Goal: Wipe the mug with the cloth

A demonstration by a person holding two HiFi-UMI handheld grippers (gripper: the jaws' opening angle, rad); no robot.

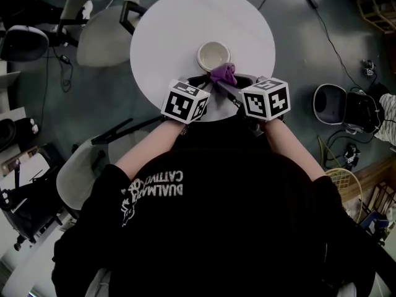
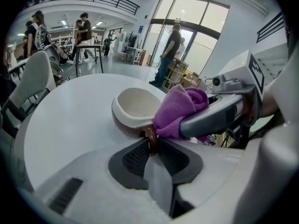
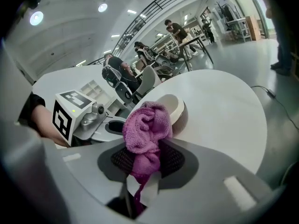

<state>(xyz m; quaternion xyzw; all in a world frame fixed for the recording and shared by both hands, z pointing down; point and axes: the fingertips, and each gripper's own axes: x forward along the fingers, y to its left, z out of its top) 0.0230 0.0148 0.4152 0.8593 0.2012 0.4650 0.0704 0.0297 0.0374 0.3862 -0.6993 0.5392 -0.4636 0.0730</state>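
A mug (image 1: 213, 55) with a cream inside and brown outside sits near the front of the round white table (image 1: 179, 30). My left gripper (image 2: 153, 146) is shut on the mug's brown handle (image 2: 150, 137), and the mug (image 2: 134, 110) tilts away from it. My right gripper (image 3: 145, 160) is shut on a bunched purple cloth (image 3: 145, 127), which presses against the mug's (image 3: 176, 108) near side. In the head view the cloth (image 1: 224, 74) lies against the mug's rim at its lower right, between the two grippers' marker cubes.
Grey chairs (image 1: 108, 36) stand at the table's left. Cables (image 1: 315, 23) run over the floor at the right, beside a headset (image 1: 340, 107) and a wicker basket (image 1: 346, 181). Several people stand far off in the hall (image 2: 170, 45).
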